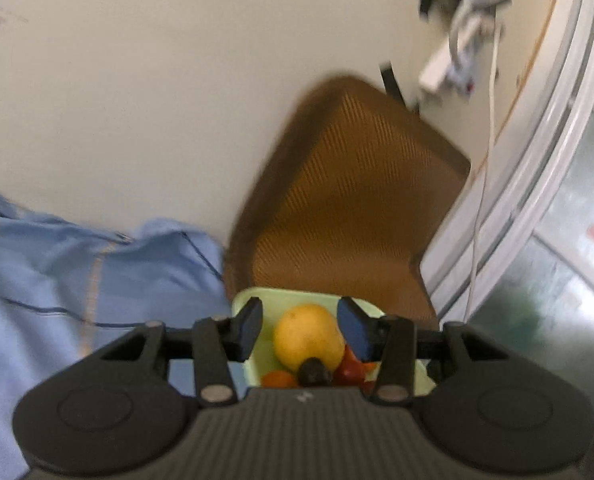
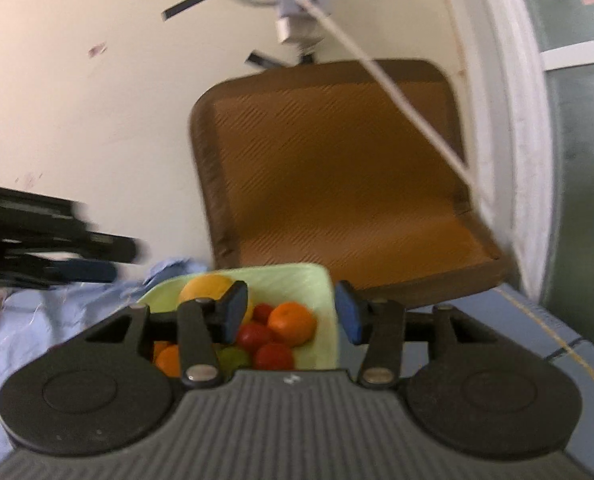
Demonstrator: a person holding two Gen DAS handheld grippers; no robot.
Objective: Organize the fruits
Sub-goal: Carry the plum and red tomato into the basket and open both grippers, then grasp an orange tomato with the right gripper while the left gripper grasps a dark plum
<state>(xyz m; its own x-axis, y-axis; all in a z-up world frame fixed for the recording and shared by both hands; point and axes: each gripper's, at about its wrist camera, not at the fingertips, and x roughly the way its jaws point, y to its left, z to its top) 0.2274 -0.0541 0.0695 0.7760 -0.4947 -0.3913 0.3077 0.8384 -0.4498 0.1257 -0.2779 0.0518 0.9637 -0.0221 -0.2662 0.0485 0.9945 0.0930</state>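
Both tongs stood spread and empty over the green tray (image 2: 293, 276), the left tongs (image 1: 300, 330) above its yellow fruit (image 1: 307, 336), the right tongs (image 2: 291, 314) beside its orange (image 2: 292, 322); the tray lay just before the brown mat (image 2: 337, 168). The fruits looked round, smooth and liable to roll or bruise; each would probably be best pinched gently across its widest part.

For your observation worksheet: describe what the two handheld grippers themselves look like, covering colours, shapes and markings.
Both match. The left gripper and right gripper each have a grey ribbed body with a small white mark, two round black discs, black linkage arms with silver pins, and blue pads on black fingers.
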